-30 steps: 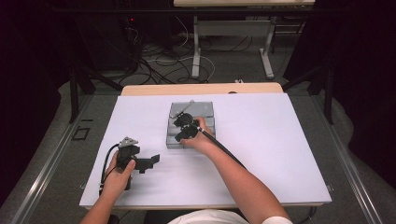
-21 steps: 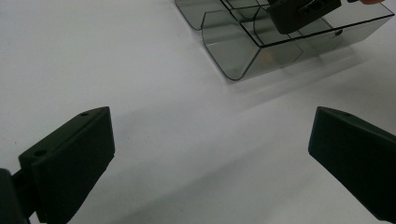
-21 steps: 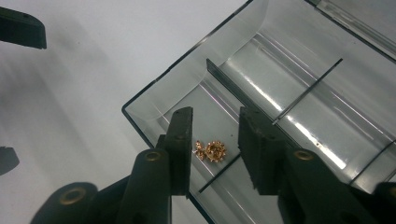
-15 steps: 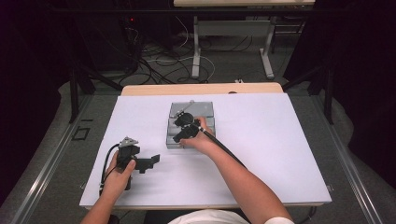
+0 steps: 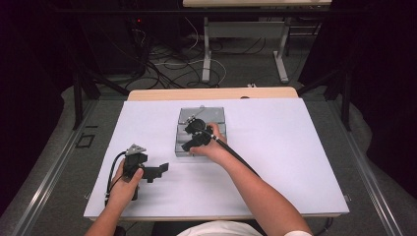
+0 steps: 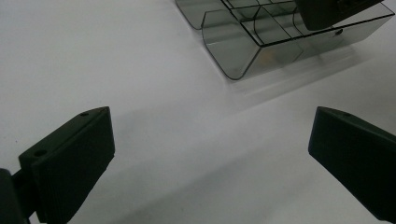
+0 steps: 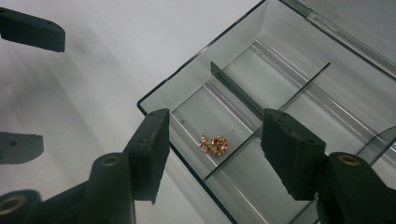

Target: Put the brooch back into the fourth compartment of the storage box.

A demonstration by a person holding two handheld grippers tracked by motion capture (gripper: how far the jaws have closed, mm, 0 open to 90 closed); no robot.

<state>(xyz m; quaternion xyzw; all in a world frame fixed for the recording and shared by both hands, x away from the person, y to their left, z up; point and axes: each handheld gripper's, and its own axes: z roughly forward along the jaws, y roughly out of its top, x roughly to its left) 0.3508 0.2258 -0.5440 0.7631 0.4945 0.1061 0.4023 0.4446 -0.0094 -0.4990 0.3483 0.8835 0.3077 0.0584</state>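
A clear grey compartment box [image 5: 216, 118] lies open on the white table. In the right gripper view, a small gold flower-shaped ornament [image 7: 214, 144] lies loose on the floor of a corner compartment of the box [image 7: 261, 79]. My right gripper [image 7: 215, 126] hovers over that compartment. Its jaws have just been opening and stand apart, with the ornament below the gap and untouched by the pads. In the high view the right gripper [image 5: 194, 135] sits over the box's near half. My left gripper [image 5: 156, 172] rests near the table's front left, jaws wide open and bare [image 6: 210, 121].
The box [image 6: 261, 42] lies ahead and to the right of the left gripper, with the right gripper's body [image 6: 336, 9] above it. White table surface [image 5: 295, 147] spreads to the right. Table legs and cables [image 5: 167, 64] lie beyond the far edge.
Both hands stay where they were. The right gripper's jaws over the box look slightly wider apart than before.
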